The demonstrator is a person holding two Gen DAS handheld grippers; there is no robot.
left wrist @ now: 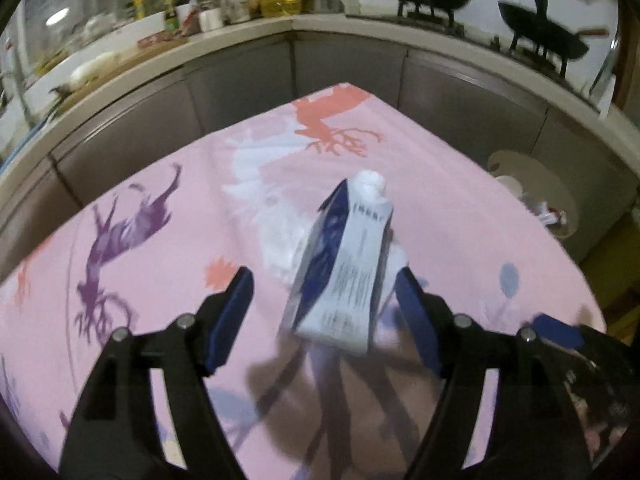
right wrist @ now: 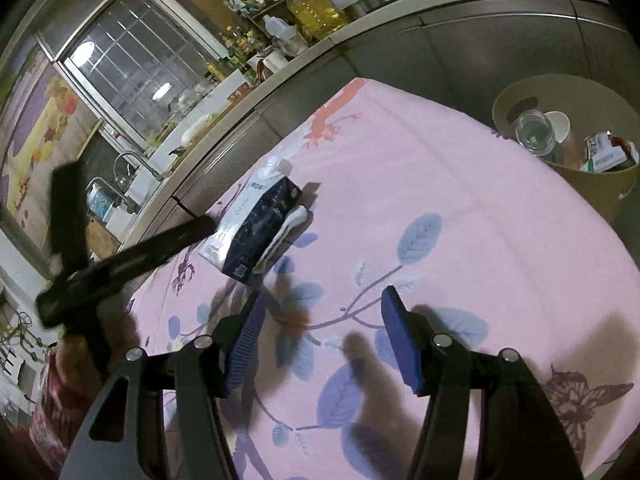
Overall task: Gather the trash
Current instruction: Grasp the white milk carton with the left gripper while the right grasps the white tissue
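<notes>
On the pink cloth (right wrist: 460,208), one carton (right wrist: 256,228) lies.

Both grippers same build: left gripper (left wrist: 324,312) and right gripper (right wrist: 320,340) have chunky matte-black forked arms, round silver pivot screws, deep-blue fingers (right wrist: 245,344) with ribbed pads. Reddish patterned sleeve (right wrist: 56,396) beside right gripper's black frame.

Navy-and-white carton (left wrist: 344,264) on pink cloth (left wrist: 160,184) printed with purple deer.
</notes>
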